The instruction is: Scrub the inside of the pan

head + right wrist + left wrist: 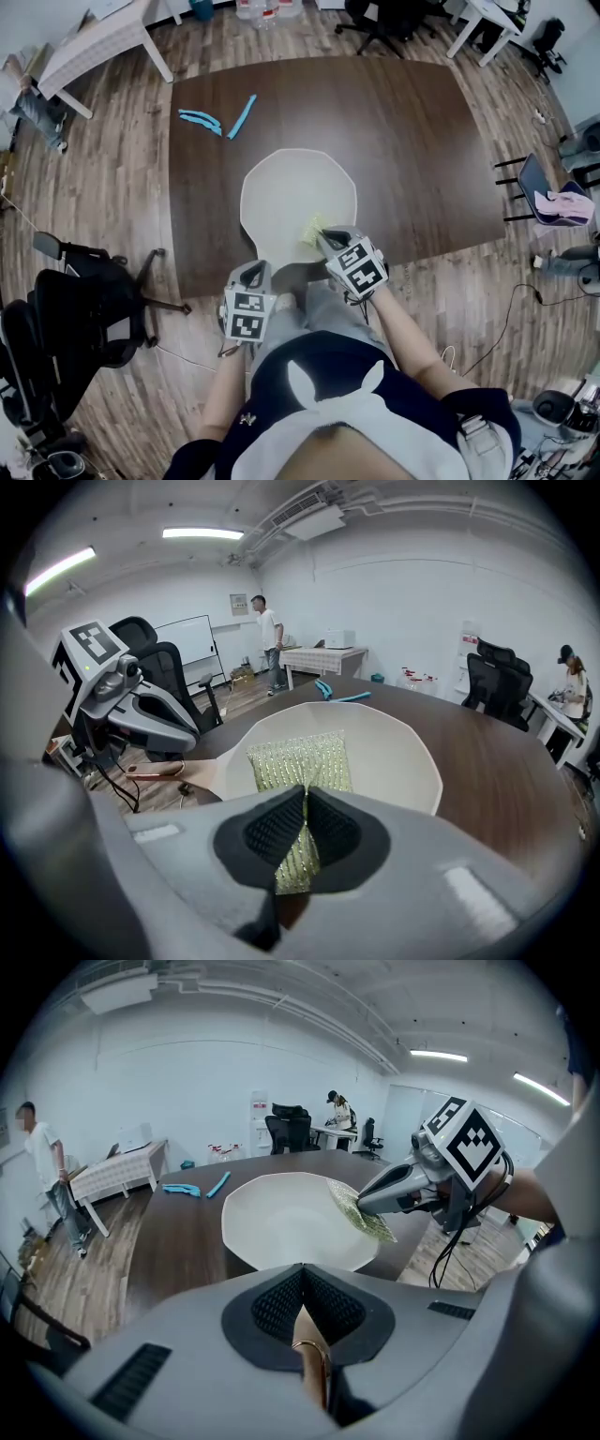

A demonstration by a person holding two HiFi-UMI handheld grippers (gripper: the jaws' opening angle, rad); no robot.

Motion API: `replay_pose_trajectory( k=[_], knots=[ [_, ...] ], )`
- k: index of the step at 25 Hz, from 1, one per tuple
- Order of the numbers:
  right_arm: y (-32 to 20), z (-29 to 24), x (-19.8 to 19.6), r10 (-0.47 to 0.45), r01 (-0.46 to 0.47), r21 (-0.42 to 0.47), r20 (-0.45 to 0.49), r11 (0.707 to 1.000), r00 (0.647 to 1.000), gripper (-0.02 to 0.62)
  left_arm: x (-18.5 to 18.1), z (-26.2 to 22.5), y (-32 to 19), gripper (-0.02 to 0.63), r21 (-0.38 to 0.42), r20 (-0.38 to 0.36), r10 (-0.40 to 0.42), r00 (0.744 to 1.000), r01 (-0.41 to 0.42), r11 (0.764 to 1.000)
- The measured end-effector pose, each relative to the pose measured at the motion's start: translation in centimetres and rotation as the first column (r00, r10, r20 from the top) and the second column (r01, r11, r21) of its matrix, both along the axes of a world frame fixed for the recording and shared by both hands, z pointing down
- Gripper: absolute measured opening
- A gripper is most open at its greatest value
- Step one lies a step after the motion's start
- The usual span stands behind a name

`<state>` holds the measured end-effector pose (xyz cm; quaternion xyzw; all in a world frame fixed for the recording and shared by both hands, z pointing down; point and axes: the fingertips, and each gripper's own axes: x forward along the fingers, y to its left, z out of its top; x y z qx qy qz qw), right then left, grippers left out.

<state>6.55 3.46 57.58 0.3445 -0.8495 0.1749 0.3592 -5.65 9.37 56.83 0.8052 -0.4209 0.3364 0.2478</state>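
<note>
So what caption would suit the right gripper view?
Right gripper pinches a scrub pad over the white pan; left gripper holds its handle.

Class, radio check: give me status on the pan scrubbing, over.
Left gripper shut on beige handle of white pan. Right gripper shut on yellow-green mesh scouring pad, at pan's near edge. Blue tools far off, nothing blocking.

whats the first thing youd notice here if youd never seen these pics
A big white pan sits at the near edge of a dark wooden table. The right gripper is clamped on a yellow-green scrub cloth held over the pan's near part, while the left gripper is shut on the pan's handle. A few blue tools lie at the table's far left.
</note>
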Motion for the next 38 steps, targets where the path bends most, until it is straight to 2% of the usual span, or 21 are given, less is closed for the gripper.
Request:
replay_pose_trajectory(
  k=[9, 18, 29, 38],
  knots=[
    [0.2, 0.6, -2.4, -0.084, 0.084, -0.053, 0.000, 0.995, 0.996, 0.012, -0.5, 0.6, 0.2, 0.005, -0.010, 0.003, -0.015, 1.000, 0.015, 1.000],
    [0.2, 1.6, -4.0, -0.199, 0.198, -0.098, 0.000, 0.975, 0.980, 0.012, -0.3, 1.4, -0.6, 0.005, 0.000, 0.003, -0.041, 0.999, 0.041, 0.999],
    [-0.1, 2.9, -5.5, -0.343, 0.339, -0.170, 0.004, 0.925, 0.939, 0.012, -0.1, 1.7, -2.4, 0.005, -0.001, 0.012, -0.102, 0.995, 0.102, 0.995],
    [0.2, 3.9, -6.0, -0.473, 0.468, -0.243, 0.044, 0.850, 0.880, 0.012, 0.4, 2.3, -3.3, 0.005, -0.022, 0.018, -0.188, 0.982, 0.189, 0.982]
  ],
)
